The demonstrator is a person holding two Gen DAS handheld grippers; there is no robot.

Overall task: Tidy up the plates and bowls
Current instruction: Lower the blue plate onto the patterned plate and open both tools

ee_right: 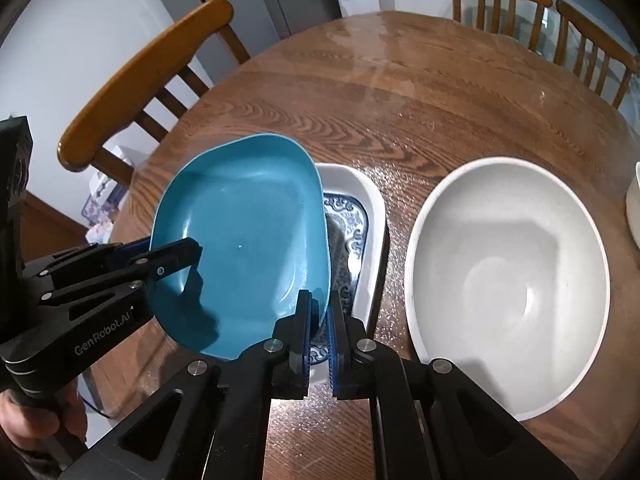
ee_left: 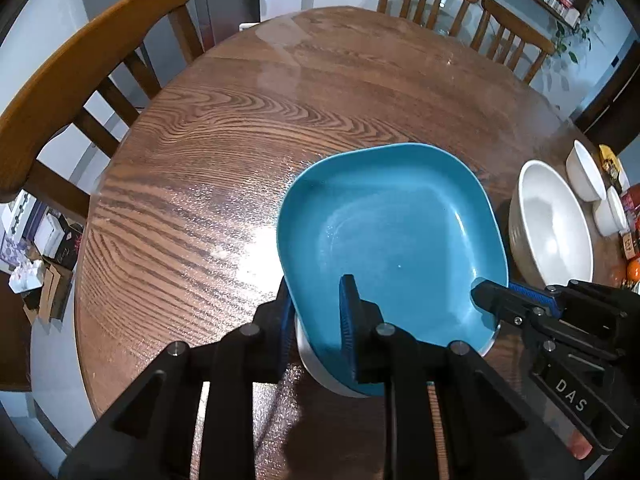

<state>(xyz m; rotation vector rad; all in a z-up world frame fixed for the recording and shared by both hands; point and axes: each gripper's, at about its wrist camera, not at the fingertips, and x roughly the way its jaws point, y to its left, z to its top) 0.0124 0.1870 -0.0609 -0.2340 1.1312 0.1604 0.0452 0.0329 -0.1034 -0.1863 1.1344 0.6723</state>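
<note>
A blue, rounded-square plate (ee_left: 392,232) hangs tilted just above the wooden table (ee_left: 224,128), held by both grippers. My left gripper (ee_left: 316,308) is shut on its near left rim, one finger above and one below. My right gripper (ee_right: 319,308) is shut on the opposite rim of the blue plate (ee_right: 240,240). Each wrist view also shows the other gripper: the right gripper (ee_left: 492,300) and the left gripper (ee_right: 176,256). Under the plate lies a white rectangular dish (ee_right: 360,200) with a blue pattern inside, mostly covered; its white edge (ee_left: 320,372) peeks out below.
A large white bowl (ee_right: 508,276) stands just right of the dish, also seen as the large bowl (ee_left: 548,224). Two smaller white bowls (ee_left: 586,176) sit beyond it beside packets at the table's edge. Wooden chairs (ee_left: 80,64) ring the table. A hand (ee_right: 36,420) grips the left tool.
</note>
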